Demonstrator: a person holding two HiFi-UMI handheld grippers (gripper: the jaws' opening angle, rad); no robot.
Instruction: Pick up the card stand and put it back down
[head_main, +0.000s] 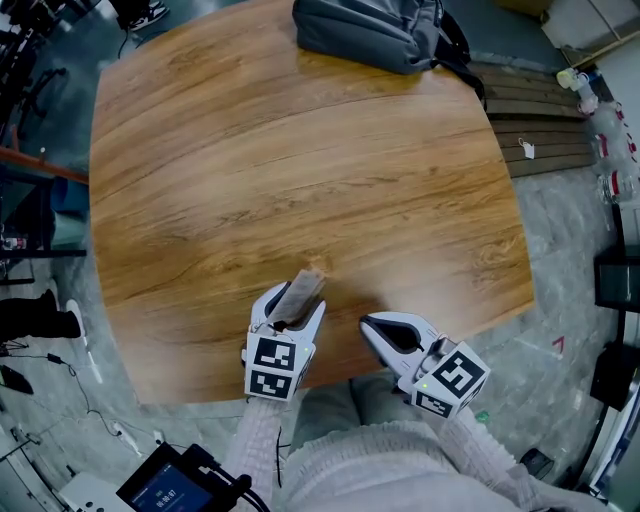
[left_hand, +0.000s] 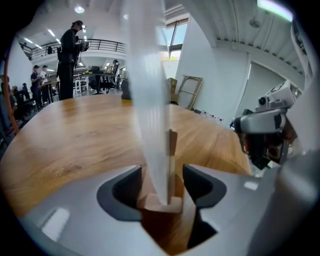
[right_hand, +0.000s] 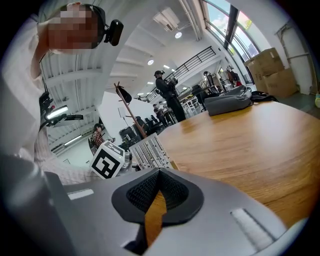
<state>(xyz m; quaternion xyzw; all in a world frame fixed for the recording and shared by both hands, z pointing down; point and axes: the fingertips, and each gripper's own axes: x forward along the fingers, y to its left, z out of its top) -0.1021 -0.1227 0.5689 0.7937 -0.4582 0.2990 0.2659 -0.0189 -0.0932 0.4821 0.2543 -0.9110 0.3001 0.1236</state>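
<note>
The card stand (head_main: 303, 288), a small wooden base holding a clear ribbed card, rests on the wooden table (head_main: 300, 150) near its front edge. My left gripper (head_main: 290, 312) is around it. In the left gripper view the wooden base (left_hand: 160, 202) sits between the wide-spread jaws (left_hand: 161, 185), with a slim gap at the right pad, and the clear card (left_hand: 150, 100) rises upright. My right gripper (head_main: 372, 325) hovers to the right of the stand, shut and holding nothing. The right gripper view shows its jaws (right_hand: 159, 175) closed, with the card (right_hand: 150, 152) beyond them.
A grey backpack (head_main: 370, 30) lies at the table's far edge. Dark wooden slats (head_main: 530, 120) lie on the floor to the right. A screen device (head_main: 165, 485) sits at the lower left. People stand in the background (left_hand: 70, 55).
</note>
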